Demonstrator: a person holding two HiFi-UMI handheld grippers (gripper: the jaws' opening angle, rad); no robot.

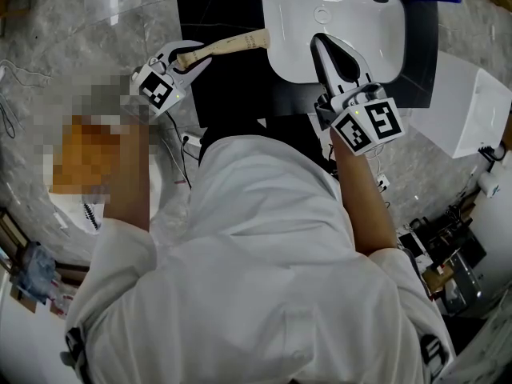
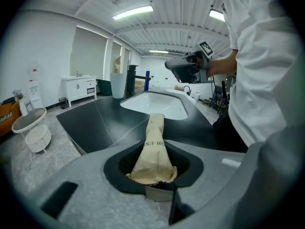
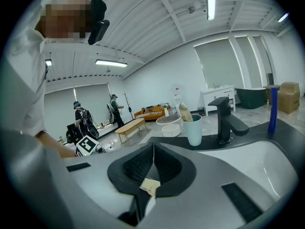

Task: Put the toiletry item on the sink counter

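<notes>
Two grippers show in the head view: the left gripper [image 1: 190, 54] at upper left and the right gripper [image 1: 322, 45] at upper centre. One tan tube [image 1: 232, 45]. One white basin [image 1: 288, 22]. One black faucet [image 3: 228, 119]. One pale cup [image 3: 194, 129]. One blue upright item [image 3: 272, 116]. Two people at the right gripper view's left: one person [image 3: 78, 114], another person [image 3: 114, 108].

The left gripper [image 1: 190, 61] was held out forward and to the left on the bare left forearm [image 1: 130, 174], marker cube facing up. Its jaws were clamped on the flat end of a tan tube [image 1: 232, 44]. The right gripper [image 1: 322, 46] pointed straight ahead of the body, jaws closed against each other. The right forearm [image 1: 364, 198] was bare below a white sleeve [image 1: 264, 238].
</notes>
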